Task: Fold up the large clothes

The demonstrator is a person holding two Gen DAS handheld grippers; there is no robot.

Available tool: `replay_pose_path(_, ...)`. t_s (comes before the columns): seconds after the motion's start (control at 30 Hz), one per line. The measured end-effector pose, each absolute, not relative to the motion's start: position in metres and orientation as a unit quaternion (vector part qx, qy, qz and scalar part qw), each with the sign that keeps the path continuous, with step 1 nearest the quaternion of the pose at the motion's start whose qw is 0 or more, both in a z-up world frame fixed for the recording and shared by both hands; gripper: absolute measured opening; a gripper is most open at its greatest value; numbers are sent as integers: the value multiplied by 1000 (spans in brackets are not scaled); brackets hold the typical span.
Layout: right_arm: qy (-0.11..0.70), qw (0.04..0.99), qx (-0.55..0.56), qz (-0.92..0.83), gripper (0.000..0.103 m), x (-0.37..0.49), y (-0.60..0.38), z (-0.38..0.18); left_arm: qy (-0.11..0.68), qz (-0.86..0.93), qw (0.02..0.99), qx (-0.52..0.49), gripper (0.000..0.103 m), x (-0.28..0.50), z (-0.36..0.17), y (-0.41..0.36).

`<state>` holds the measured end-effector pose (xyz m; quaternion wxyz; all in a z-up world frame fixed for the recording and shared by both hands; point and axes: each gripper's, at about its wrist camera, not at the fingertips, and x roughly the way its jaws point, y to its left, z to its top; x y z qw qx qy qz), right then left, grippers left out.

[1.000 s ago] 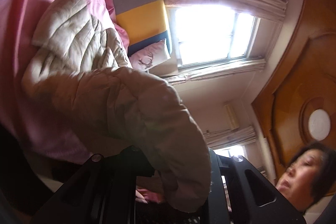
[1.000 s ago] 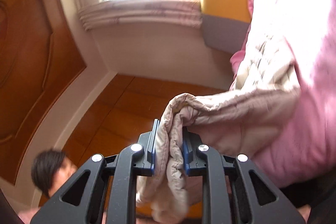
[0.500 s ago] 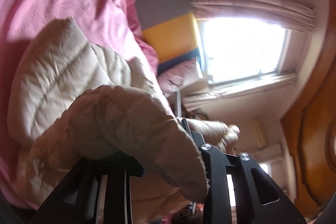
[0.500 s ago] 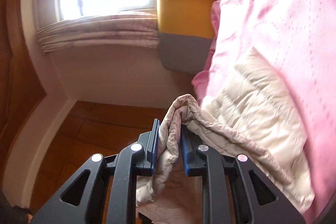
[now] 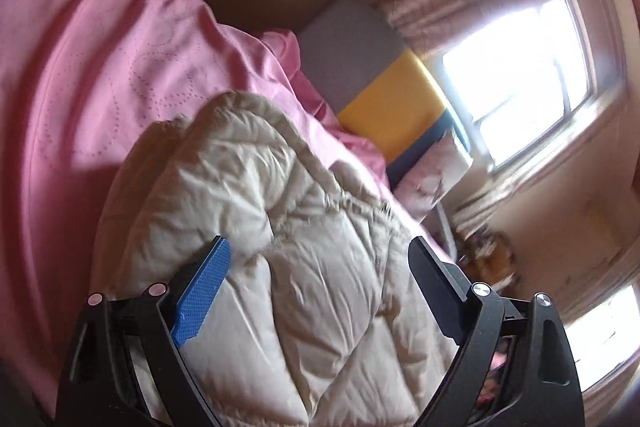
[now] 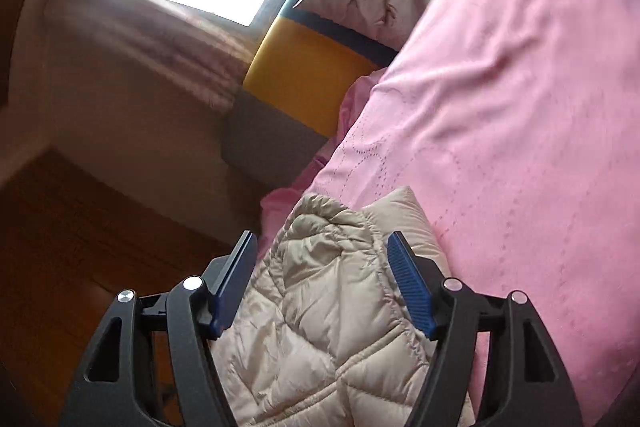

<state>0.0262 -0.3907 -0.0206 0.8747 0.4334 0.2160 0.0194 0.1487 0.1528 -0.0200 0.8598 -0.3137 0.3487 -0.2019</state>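
Quilted jacket (image 5: 288, 267) cut off by bottom edge; clutter (image 5: 486, 255) below window blurred, unidentifiable.

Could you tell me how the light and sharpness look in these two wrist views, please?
Left wrist view: the window is blown out white, the clutter beneath it is smeared by blur, and a shadow crosses the pink bedspread beside the sharp cream puffer jacket. Right wrist view: the window is overexposed too, the curtain is streaked, and fisheye bending darkens the corners.
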Motion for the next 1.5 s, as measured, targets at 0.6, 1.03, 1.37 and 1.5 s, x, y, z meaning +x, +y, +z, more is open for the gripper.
replay_pose_path(0.6,438,896,11,66,3,144,-221,-38,409,-196,881,-135,89,162,-34,77)
replay_pose_path(1.03,400,913,79,16,1,180,-259,-53,413,-186,882,-129,89,169,-18,61)
replay_pose_path(1.37,372,919,127,27,2,171,-275,-66,443,-162,879,-68,89,184,-16,23)
replay_pose_path(1.5,370,919,131,26,5,169,-276,-67,456,-139,879,-26,21,207,-24,6)
